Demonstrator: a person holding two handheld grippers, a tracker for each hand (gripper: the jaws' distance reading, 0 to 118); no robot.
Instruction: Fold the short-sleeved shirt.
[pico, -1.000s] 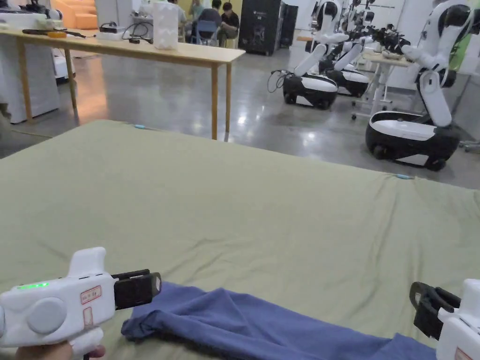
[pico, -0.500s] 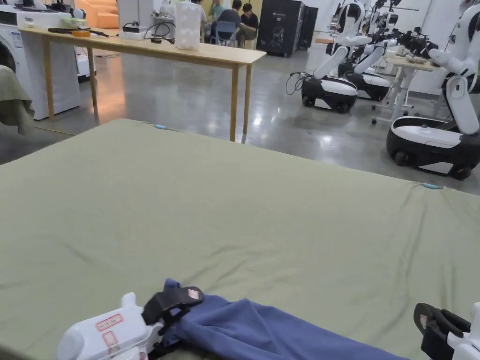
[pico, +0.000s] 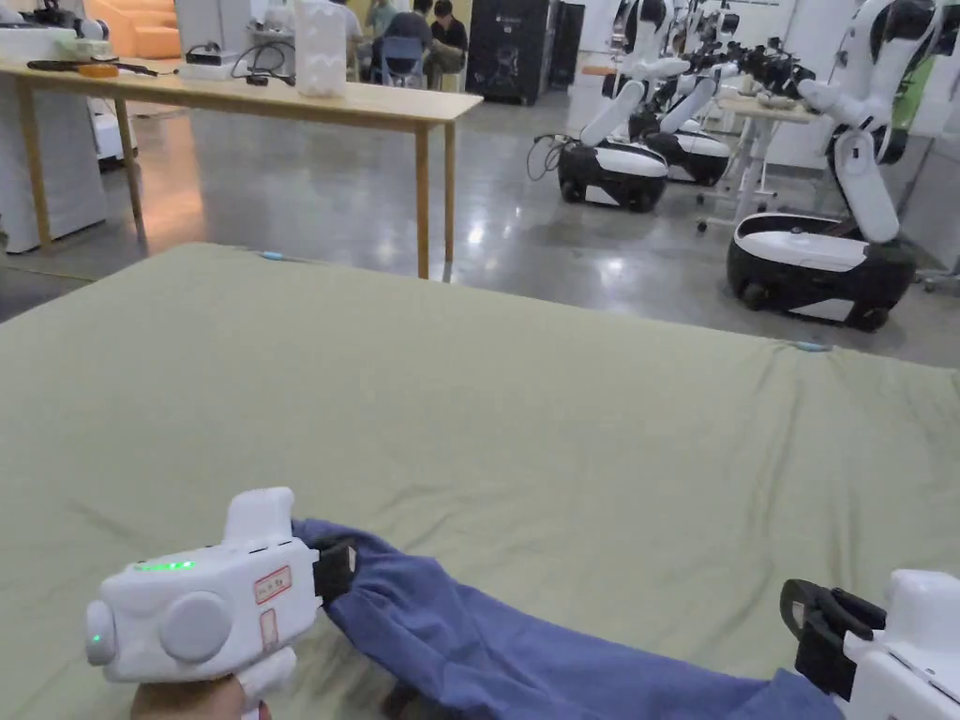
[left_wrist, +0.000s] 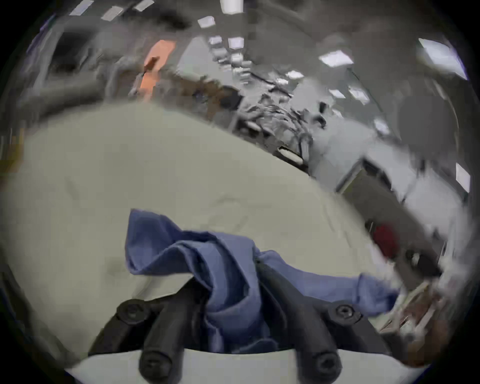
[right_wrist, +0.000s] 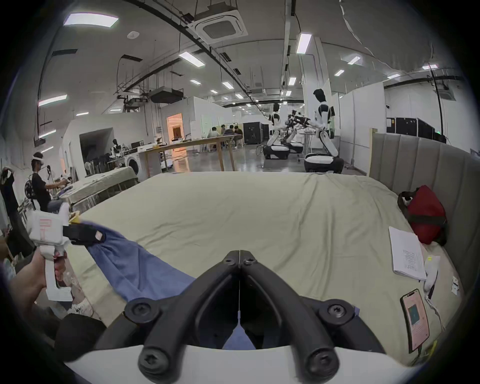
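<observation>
Head view: blue shirt is seen bunched along the bed's near edge, one end clamped in left tongs; right tongs are held beside the other end. Left gripper view: cloth is pinched between both jaws. Right gripper view: right tongs are pressed together on nothing, shirt underneath. No fold is made yet; spreading and folding are judged still left.

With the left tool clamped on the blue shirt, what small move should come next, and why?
Probably lift and draw the left tool outward to spread the shirt: the cloth hangs bunched from it. The right tool is shut, with no cloth seen between its tips.
</observation>
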